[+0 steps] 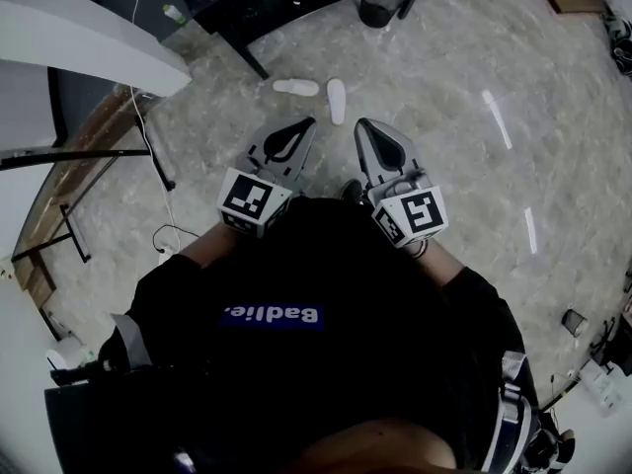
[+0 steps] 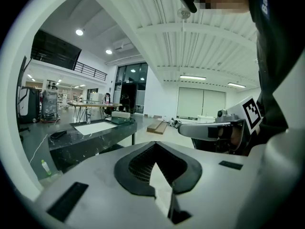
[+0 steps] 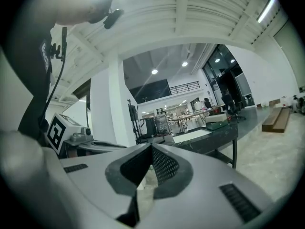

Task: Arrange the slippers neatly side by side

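Looking down at the left slipper (image 1: 295,87) lying crosswise on the floor (image 1: 444,117), with the right slipper (image 1: 337,101) just beside it pointing away, not yet sitting parallel. Likely risking a shove rather than a grasp: reaching in with tips pressed together and skidding a light slipper over the smooth stone, or knocking its neighbour further askew. Carrying the left gripper (image 1: 305,123) with tips pressed together, pinching nothing. Carrying the right gripper (image 1: 362,124) likewise, tips meeting, touching nothing.

Pale marbled floor (image 1: 464,166); dark table (image 1: 286,3) at far edge — white ribbed ceiling (image 2: 157,8), strip lights (image 2: 193,77).
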Demonstrator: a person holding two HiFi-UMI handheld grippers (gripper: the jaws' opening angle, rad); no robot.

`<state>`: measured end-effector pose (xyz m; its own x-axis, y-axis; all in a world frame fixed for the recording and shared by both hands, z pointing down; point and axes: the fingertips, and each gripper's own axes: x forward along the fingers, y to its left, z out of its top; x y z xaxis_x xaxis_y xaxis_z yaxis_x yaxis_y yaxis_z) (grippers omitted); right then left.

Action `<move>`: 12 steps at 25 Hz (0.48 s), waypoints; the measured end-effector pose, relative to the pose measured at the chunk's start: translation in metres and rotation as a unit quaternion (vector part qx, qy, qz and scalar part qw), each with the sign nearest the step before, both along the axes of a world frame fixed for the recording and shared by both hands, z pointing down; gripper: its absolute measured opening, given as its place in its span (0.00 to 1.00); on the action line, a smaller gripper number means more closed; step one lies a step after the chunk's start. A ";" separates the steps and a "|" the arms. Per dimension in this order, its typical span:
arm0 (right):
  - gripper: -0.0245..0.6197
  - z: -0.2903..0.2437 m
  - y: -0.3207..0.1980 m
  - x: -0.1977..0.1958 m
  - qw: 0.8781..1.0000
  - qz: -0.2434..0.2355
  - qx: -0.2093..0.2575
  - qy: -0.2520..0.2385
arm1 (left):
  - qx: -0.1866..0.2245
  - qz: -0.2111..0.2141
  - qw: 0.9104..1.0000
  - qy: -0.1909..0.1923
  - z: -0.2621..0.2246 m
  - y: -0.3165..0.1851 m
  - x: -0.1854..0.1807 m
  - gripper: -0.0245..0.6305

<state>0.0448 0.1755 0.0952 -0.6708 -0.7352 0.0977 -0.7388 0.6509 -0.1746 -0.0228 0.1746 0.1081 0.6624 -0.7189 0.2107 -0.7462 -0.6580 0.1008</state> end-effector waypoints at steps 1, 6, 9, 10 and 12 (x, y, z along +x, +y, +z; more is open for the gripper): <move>0.04 0.001 -0.001 0.004 1.000 -0.004 -0.002 -0.003 | -0.005 -0.008 1.000 -0.002 0.004 -0.001 0.002 0.04; 0.04 0.020 -0.036 0.035 1.000 -0.016 -0.010 -0.014 | -0.019 -0.021 0.999 -0.018 0.030 -0.030 0.029 0.04; 0.04 0.031 -0.048 0.044 1.000 -0.022 -0.014 -0.016 | -0.021 -0.033 0.999 -0.028 0.041 -0.042 0.034 0.04; 0.04 0.032 -0.045 0.046 0.999 -0.024 -0.013 -0.015 | -0.021 -0.038 0.999 -0.029 0.042 -0.039 0.034 0.04; 0.04 0.034 -0.038 0.051 0.999 -0.028 -0.012 -0.014 | -0.021 -0.048 0.998 -0.025 0.046 -0.033 0.034 0.04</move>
